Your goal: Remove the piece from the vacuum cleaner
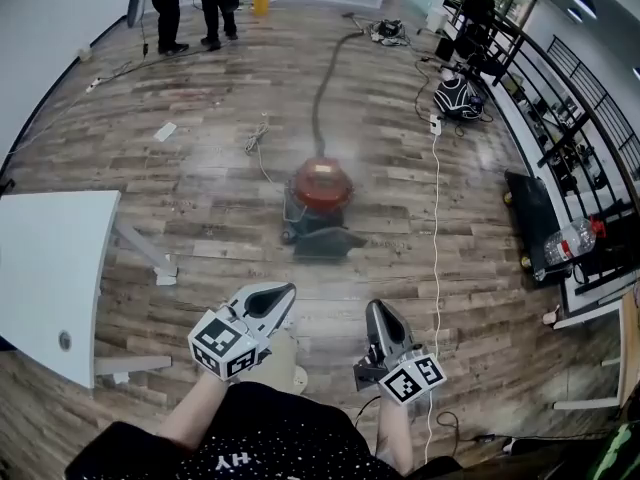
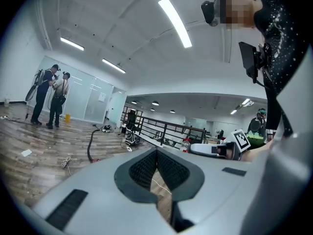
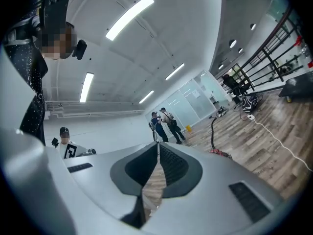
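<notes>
A red-topped canister vacuum cleaner point(image 1: 320, 203) stands on the wooden floor ahead of me, with its dark hose point(image 1: 325, 83) running away toward the back. Both grippers hang close to my body, well short of it. My left gripper point(image 1: 283, 293) is shut and holds nothing. The right gripper point(image 1: 375, 310) is likewise shut and empty. In the left gripper view the jaws point(image 2: 156, 153) meet at the tips, and the hose point(image 2: 91, 148) shows far off. The right gripper view has its jaws point(image 3: 158, 148) closed too, with the hose point(image 3: 213, 131) in the distance.
A white table point(image 1: 50, 278) stands at my left. A white cable point(image 1: 435, 238) runs along the floor at the right, beside black railings and shelving point(image 1: 560, 158). Two people point(image 1: 190, 3) stand at the far back. A small cord coil point(image 1: 256, 140) lies left of the vacuum.
</notes>
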`<state>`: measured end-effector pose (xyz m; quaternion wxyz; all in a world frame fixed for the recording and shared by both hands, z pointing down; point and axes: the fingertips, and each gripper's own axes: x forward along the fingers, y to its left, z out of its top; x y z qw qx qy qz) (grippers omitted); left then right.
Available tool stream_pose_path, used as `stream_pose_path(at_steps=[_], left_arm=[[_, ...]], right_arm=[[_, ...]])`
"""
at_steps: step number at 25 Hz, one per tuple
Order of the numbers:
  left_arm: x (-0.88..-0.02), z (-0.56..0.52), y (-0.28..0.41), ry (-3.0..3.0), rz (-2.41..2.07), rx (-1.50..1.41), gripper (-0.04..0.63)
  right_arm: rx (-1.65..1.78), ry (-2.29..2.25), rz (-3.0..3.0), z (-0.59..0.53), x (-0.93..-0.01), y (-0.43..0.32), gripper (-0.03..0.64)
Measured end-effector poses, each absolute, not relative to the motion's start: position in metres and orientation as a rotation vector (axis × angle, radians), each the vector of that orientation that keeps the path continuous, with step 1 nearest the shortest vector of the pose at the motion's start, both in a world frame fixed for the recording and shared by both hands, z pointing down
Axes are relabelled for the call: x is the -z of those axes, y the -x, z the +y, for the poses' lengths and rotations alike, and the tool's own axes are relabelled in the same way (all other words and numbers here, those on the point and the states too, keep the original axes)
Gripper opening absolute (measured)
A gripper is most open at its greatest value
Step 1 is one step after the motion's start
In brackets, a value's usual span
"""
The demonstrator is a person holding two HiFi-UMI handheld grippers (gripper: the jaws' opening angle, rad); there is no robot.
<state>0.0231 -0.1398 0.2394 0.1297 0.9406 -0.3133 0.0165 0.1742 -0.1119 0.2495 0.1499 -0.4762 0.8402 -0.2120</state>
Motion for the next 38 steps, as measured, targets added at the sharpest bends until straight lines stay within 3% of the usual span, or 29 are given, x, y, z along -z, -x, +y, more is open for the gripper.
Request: stream_pose_path(at_steps=[16,23,38], left_arm=[[-0.252,-0.357,-0.054,-2.667,-0.788,0.05,0.008],[-0.286,-0.408,-0.091,-2.683,-0.665,-0.037,0.008],[-0.444,-0.449,-0.172,-2.805,-0.579,-0.117,0.008]], right_arm=[[0.668,1.451,2.408,-0.324,-0.255,-0.217,0.012],[0.669,1.431,2.439,-0.392,-0.274,-0.22,0.012],[0.717,1.413,2.511,-0.447,-0.458,-0.261,0.012]])
